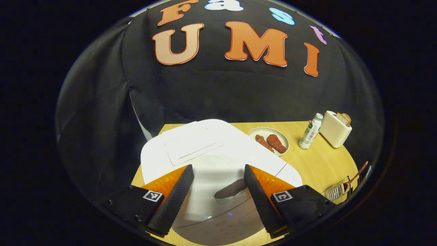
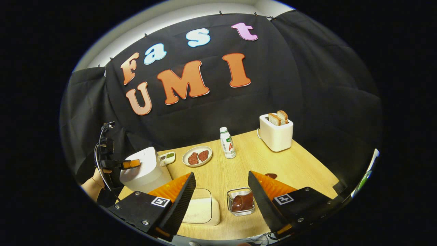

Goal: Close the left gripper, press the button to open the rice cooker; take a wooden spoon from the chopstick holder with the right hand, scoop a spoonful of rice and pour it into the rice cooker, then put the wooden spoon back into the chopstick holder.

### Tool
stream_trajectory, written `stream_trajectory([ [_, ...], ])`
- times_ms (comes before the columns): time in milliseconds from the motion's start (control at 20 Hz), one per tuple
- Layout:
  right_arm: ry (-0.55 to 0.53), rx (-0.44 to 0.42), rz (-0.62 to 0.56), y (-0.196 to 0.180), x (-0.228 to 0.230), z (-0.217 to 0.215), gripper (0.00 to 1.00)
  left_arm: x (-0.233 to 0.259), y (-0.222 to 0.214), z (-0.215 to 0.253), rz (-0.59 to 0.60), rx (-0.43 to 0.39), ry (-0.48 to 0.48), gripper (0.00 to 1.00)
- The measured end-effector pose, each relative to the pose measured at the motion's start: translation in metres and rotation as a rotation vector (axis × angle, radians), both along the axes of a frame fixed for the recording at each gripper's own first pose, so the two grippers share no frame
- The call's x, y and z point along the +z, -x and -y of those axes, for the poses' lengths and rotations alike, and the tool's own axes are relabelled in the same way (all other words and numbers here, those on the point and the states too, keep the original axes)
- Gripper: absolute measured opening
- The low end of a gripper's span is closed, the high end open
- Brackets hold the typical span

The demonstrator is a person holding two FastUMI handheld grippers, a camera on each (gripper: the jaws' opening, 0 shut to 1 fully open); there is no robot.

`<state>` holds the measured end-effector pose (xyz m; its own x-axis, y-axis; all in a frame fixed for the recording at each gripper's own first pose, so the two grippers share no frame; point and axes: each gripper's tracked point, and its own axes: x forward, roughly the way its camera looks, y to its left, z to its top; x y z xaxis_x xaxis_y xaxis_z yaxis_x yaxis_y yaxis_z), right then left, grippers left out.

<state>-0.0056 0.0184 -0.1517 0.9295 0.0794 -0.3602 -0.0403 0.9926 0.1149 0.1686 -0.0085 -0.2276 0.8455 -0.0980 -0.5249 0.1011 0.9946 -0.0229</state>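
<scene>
Left gripper [image 1: 218, 177] hovering right over the white rice cooker [image 1: 218, 160], fingers spread wide with nothing between them; lid of the cooker down, and a small dark oval button [image 1: 232, 189] sitting on the front of the lid in the gap between the two fingers, not touched as far as can be told; rice cooker parked at the near left corner of the wooden table [image 1: 321, 160]. From the right gripper view, same cooker [image 2: 145, 169] at the far left of the table [image 2: 300, 167], with the left gripper [image 2: 131, 164] coming in at its top from the left and a hand [image 2: 92, 186] behind it. Right gripper [image 2: 222, 193] also wide open, holding nothing, hanging above the near edge of the table; directly below it a pale rectangular container with rice [image 2: 201, 210] and just beside that a small clear glass dish [image 2: 240, 201] with something reddish-brown inside. Chopstick holder [image 1: 338, 191], a wire one, at the right edge in the left gripper view, with the wooden spoon [image 1: 356, 176] poking up out of it, tilted. Farther back: plate [image 2: 197, 156] with two reddish-brown pieces, small bottle [image 2: 227, 142] standing upright, toaster [image 2: 276, 135] with bread slices sticking out the top, and a little dish [image 2: 168, 157] right by the cooker.
</scene>
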Motion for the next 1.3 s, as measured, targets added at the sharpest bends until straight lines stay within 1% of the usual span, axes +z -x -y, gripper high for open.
stream_trajectory([
  [150,0.026,0.017,0.036,-0.008,0.017,-0.003,0.95,0.021,0.006,0.005,0.038,-0.001,0.018,1.0],
  [350,0.05,0.028,0.097,-0.022,0.048,-0.009,0.95,0.074,0.017,0.01,0.123,0.005,0.061,1.0],
  [450,0.059,0.032,0.136,-0.029,0.068,-0.012,0.95,0.114,0.022,0.002,0.195,0.029,0.05,1.0],
  [600,0.083,0.038,0.207,-0.038,0.103,-0.017,0.95,0.179,0.035,0.002,0.322,0.035,0.076,1.0],
  [750,0.113,0.051,0.272,-0.043,0.138,-0.024,0.95,0.248,0.056,-0.009,0.445,0.05,0.086,1.0],
  [850,0.141,0.051,0.322,-0.045,0.163,-0.026,0.95,0.29,0.074,-0.014,0.523,0.055,0.079,1.0],
  [950,0.161,0.047,0.363,-0.044,0.182,-0.028,0.95,0.32,0.089,-0.018,0.585,0.06,0.055,1.0],
  [1050,0.17,0.043,0.387,-0.042,0.193,-0.029,0.95,0.342,0.103,-0.02,0.631,0.062,0.036,1.0],
  [1150,0.165,0.043,0.4,-0.041,0.199,-0.031,0.95,0.351,0.103,-0.014,0.66,0.057,0.033,1.0],
  [1300,0.151,0.042,0.398,-0.04,0.198,-0.03,0.95,0.348,0.107,-0.02,0.649,0.069,0.028,1.0],
])
